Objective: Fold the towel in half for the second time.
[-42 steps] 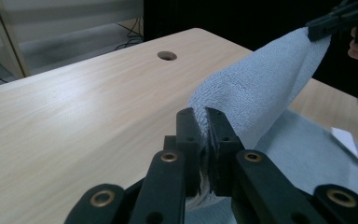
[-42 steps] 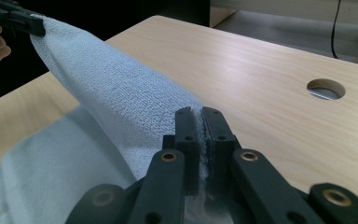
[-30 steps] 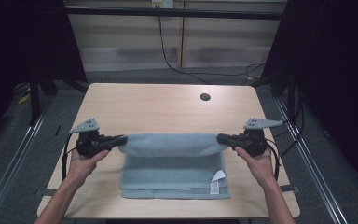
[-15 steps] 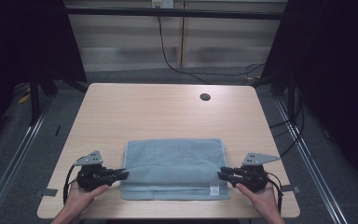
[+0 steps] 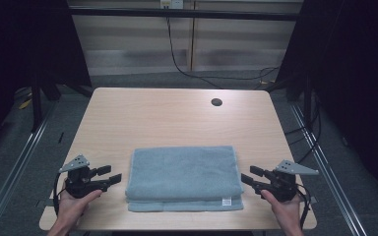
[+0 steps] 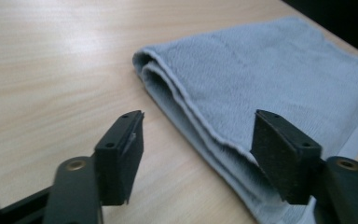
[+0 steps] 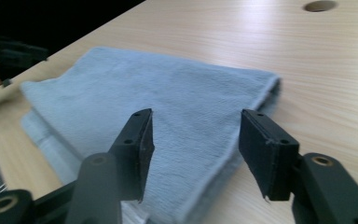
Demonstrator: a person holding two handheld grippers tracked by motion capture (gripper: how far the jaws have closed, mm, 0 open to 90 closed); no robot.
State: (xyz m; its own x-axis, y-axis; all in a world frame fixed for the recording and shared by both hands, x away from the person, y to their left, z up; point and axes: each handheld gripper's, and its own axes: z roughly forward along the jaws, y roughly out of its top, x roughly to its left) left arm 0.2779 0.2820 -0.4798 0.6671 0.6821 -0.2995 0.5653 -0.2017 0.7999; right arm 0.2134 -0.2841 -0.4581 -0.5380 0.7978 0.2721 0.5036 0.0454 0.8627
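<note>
**Towel folded and let go, near edge of desk**

We see the towel (image 5: 184, 176) lying folded flat by the desk's (image 5: 177, 115) near edge, midway between its near corners; top layer sits short of the bottom one, so the label corner shows. Left hand-held gripper (image 5: 112, 176) and right hand-held gripper (image 5: 246, 176) sit just off its ends, jaws just opened, apart, nothing between them: a release, we judge. No containers here.

Towel's (image 6: 279, 88) near corner cut off
</note>
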